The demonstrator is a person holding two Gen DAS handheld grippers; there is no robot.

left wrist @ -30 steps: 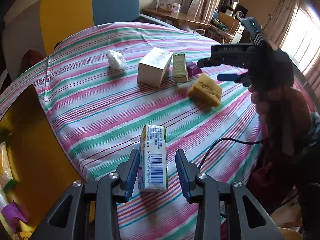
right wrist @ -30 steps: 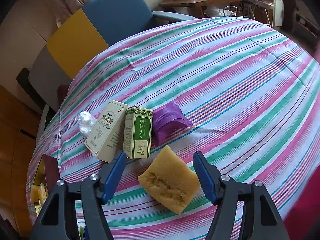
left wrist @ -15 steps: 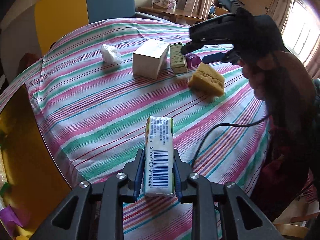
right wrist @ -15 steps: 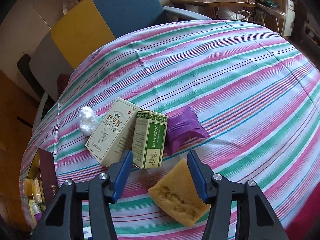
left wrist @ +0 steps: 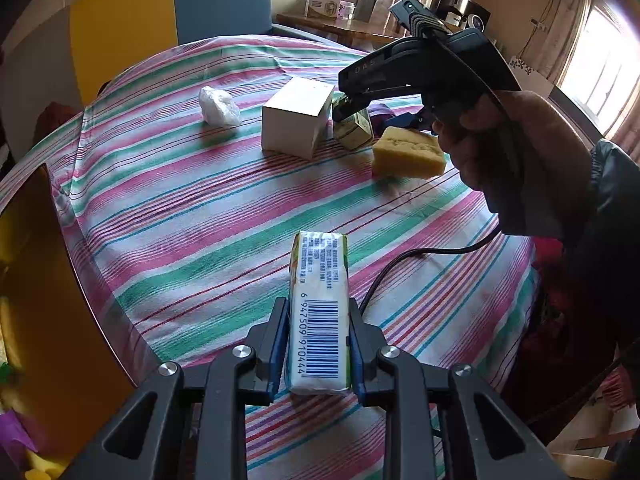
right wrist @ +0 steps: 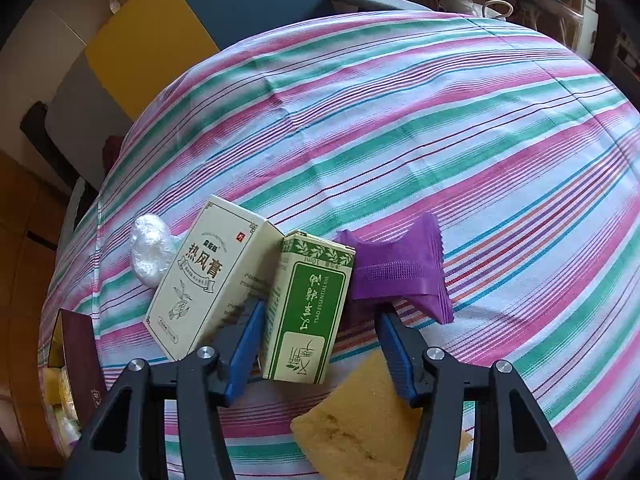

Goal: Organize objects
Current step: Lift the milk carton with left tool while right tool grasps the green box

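Note:
My left gripper (left wrist: 318, 340) is shut on a white packet with a barcode (left wrist: 320, 312), held above the striped tablecloth (left wrist: 192, 200) near its front edge. My right gripper (right wrist: 320, 340) is open, its jaws on either side of a small green-and-cream box (right wrist: 308, 312) that stands beside a larger cream box (right wrist: 208, 276). A purple wrapper (right wrist: 400, 268) lies right of the green box. A yellow sponge (right wrist: 360, 424) lies under the right gripper. A white plastic wad (right wrist: 150, 248) lies left of the boxes. The left wrist view shows the right gripper (left wrist: 380, 114) over the green box (left wrist: 354, 130).
A wooden box (left wrist: 44, 300) with a dark red lid (right wrist: 82, 360) stands at the table's left edge, with yellow and purple items inside. A yellow and blue chair (right wrist: 192, 20) stands behind the table. A black cable (left wrist: 420, 256) hangs over the right side of the cloth.
My left gripper closed on the barcode packet and lifted it. My right gripper moved forward from over the sponge to straddle the small green box and narrowed slightly.

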